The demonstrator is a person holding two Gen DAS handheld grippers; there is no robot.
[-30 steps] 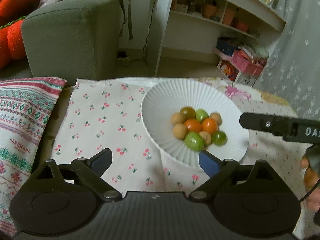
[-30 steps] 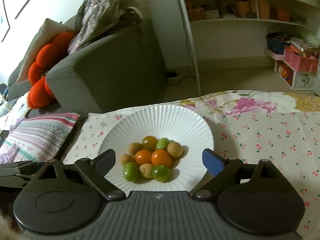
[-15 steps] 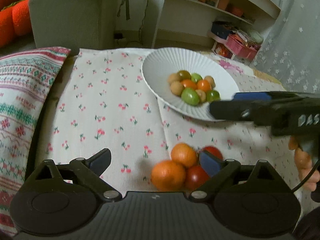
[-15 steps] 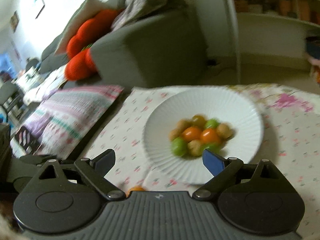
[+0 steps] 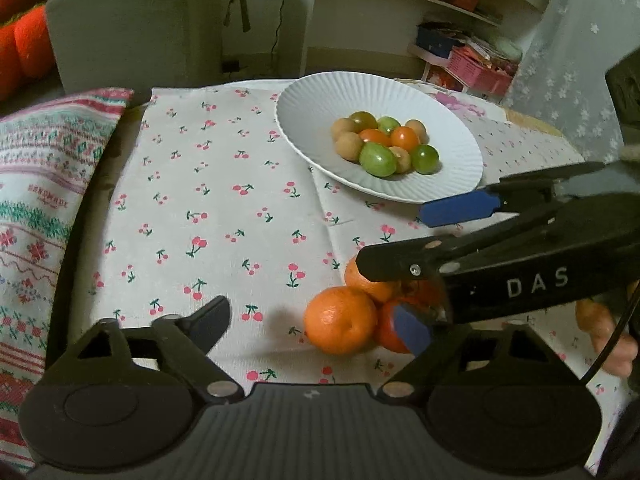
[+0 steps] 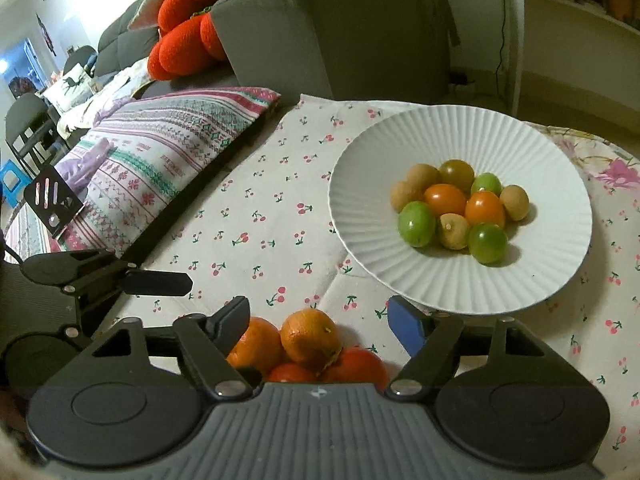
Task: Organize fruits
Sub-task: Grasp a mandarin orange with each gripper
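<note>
Left tool (image 5: 316,322) low over the worktop (image 5: 240,208), jaws apart, right tool (image 6: 320,316) crossing from 3 o'clock, jaws apart above the oranges (image 6: 310,340), plate (image 6: 400,264) at 1 o'clock.

Plates: one – a white ribbed plate (image 6: 360,200)
Small fruits on the plate: nine – three green (image 6: 416,223), two orange (image 6: 484,208), one olive-brown (image 6: 456,174), three tan (image 6: 514,201)
Oranges on the cloth: two (image 5: 340,325)
Red fruits beside them: two (image 6: 356,366) – partly hidden
</note>
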